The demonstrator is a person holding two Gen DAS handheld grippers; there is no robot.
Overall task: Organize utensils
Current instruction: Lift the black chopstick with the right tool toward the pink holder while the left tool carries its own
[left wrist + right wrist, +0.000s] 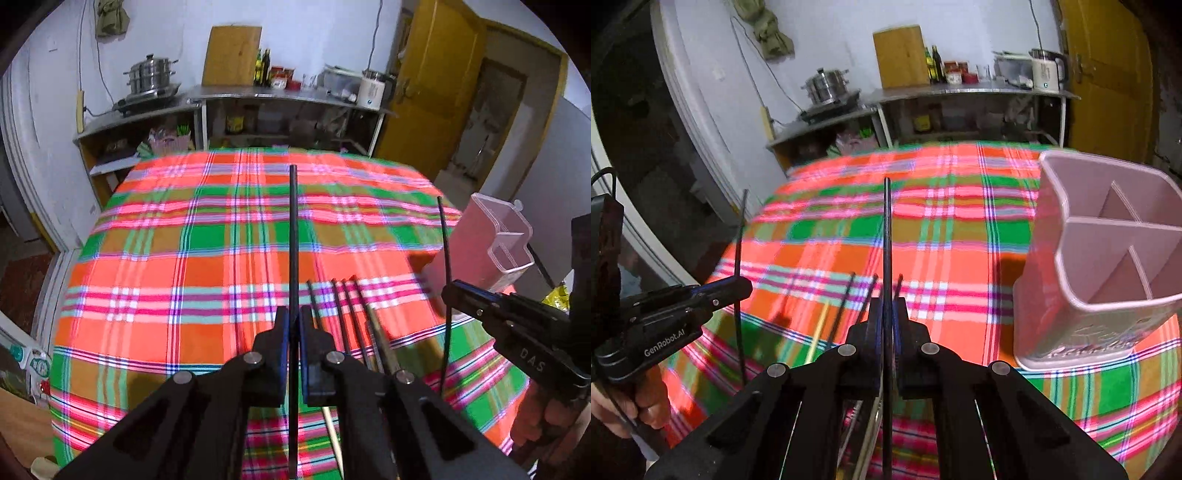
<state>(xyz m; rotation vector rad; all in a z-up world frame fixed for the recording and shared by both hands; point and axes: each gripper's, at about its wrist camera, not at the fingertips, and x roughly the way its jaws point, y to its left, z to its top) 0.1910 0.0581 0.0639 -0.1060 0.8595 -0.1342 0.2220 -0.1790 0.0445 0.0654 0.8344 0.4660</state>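
Each hand-held gripper is clamped on one thin dark chopstick. The left hand-held gripper (293, 325) has its jaws closed to the rod's width on a black chopstick (293, 236) that stands up ahead of the fingers and also runs back below them, so the grip sits somewhere along the middle of its length. The right hand-held gripper (887, 314) holds a second black chopstick (887, 240) the same way. The pink utensil holder (1100, 266) stands upright on the plaid-covered tabletop (953, 258), to the right of the right gripper, its divided compartments open at the top and, as far as can be seen, with nothing in them. More dark chopsticks (343, 314) and one pale one (332, 432) lie flat on the cloth to the left of the holder, between the two grippers. These sticks look light, rigid and smooth, so they should carry without bending, yet a narrow round shaft is likely to pivot or slide between flat pads. A hold near the middle seems the safest place, since it keeps the stick balanced and leaves a free end to aim into a compartment. The holder looks like light plastic and could tip or skid if a stick strikes its rim.
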